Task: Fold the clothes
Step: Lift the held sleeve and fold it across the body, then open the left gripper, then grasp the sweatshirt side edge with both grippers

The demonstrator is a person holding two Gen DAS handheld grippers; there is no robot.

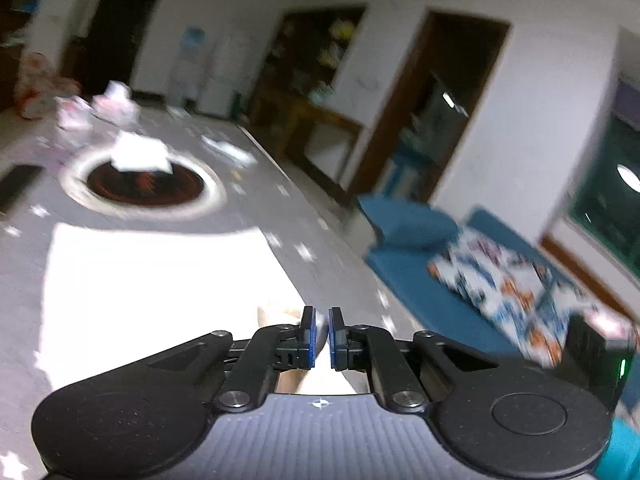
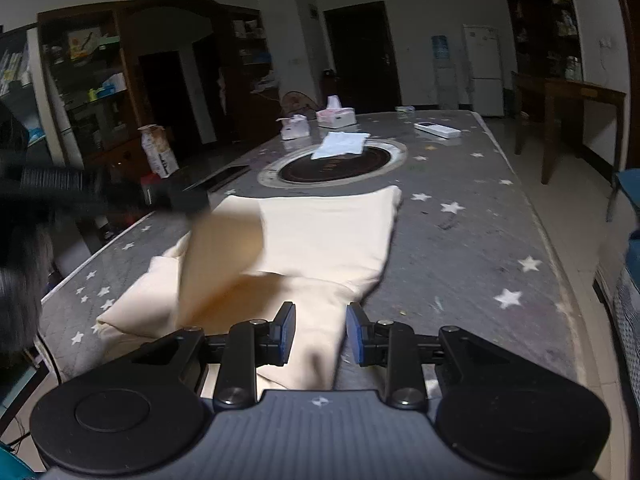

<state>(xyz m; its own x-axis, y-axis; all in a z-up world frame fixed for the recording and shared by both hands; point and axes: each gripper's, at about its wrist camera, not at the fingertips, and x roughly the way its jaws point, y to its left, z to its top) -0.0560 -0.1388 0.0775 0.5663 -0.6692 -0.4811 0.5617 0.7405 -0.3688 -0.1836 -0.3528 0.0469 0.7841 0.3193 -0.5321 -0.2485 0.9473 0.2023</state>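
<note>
Showing, from the right view only, the cream cloth (image 2: 320,240) lying on the starred surface (image 2: 460,248), one corner lifted by the blurred left tool (image 2: 176,200). Pinching that cloth (image 1: 276,316) nearly shut with the left tool (image 1: 322,338) in its own blurred view; hovering with the right tool (image 2: 320,334), jaws apart, holding nothing. Sitting beyond on the surface: an inset round plate (image 2: 340,164), tissue boxes (image 2: 336,114), with shelves (image 2: 92,80) along the wall.

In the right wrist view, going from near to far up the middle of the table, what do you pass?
Right gripper, jaws apart → cream garment → round dark inset in the table → white folded cloth on its far edge → tissue box.
</note>
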